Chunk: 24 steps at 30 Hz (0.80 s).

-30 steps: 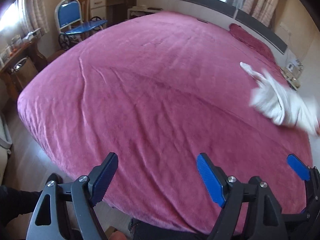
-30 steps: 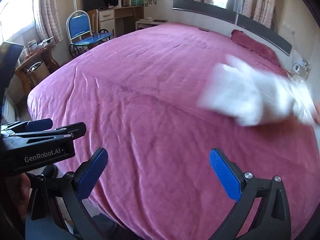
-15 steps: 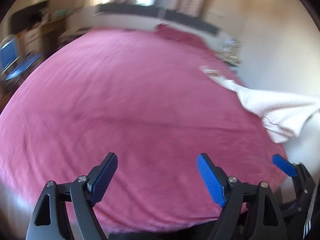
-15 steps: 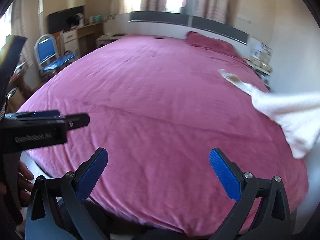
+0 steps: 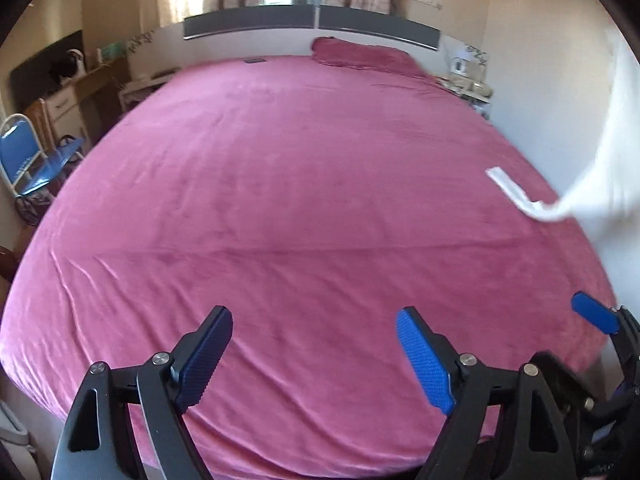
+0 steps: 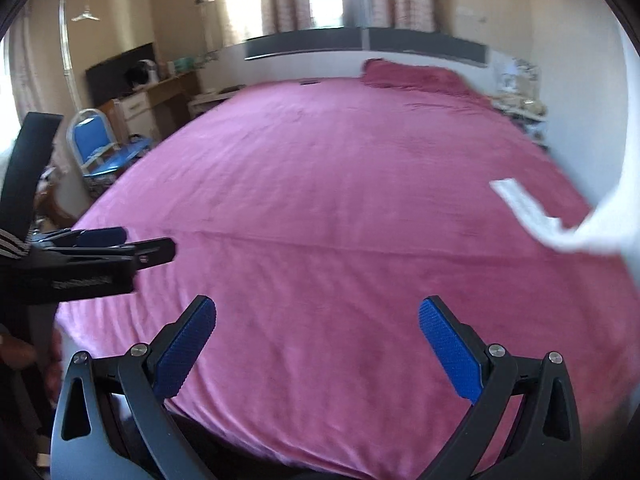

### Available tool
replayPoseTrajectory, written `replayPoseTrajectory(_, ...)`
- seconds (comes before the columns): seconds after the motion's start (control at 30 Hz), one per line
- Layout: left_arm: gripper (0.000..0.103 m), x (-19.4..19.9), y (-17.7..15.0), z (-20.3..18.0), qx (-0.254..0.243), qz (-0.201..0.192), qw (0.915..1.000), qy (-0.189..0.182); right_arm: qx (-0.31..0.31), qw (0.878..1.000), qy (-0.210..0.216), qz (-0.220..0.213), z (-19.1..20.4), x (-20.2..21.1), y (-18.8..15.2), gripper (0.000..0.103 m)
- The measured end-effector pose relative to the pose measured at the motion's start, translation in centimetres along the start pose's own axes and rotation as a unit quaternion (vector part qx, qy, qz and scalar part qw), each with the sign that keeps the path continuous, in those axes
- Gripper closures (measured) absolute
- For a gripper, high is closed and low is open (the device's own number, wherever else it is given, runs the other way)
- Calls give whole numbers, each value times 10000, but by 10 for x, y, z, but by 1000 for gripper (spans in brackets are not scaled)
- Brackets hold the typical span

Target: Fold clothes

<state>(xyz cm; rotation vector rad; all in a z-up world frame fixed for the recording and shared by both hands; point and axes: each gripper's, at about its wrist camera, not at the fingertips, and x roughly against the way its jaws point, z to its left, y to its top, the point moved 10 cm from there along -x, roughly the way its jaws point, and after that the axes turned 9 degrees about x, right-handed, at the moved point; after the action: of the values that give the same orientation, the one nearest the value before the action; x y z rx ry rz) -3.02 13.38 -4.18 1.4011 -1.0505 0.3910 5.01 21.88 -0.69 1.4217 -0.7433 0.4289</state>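
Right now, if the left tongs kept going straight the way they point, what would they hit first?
Most likely the pink bedspread. The open left tongs angle down at bare cover, with nothing between. The white garment is off to the right, clear of that line.

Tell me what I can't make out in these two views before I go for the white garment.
- White garment: motion-blurred and cut off by the right edge in both views; its type and whatever holds it up stay unseen.
- Nightstand clutter: too small and blurred in the right view.
- Bed front edge: hidden behind both claws.
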Motion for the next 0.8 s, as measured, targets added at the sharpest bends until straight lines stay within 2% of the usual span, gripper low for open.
replayPoseTrajectory(0.1,17,-16,0,30,232,55,9996,150,137,9983,534,177,35,-33,6,0)
replayPoseTrajectory(0.23,17,-45,-3,70,412,170,9984,360,348,9958,803,280,67,-67,15,0)
replayPoseTrajectory(0.43,17,-79,-4,95,779,210,9951,574,625,9952,691,296,82,-102,33,0)
replayPoseTrajectory(0.6,17,-95,-6,73,782,19,9965,299,496,9968,559,287,62,-118,34,0)
replayPoseTrajectory(0.7,17,-105,-7,37,626,15,9980,18,264,9988,349,239,33,-117,28,0)
replayPoseTrajectory(0.8,17,-121,-10,-10,343,186,9988,-299,-72,9998,41,190,-8,-111,17,0)
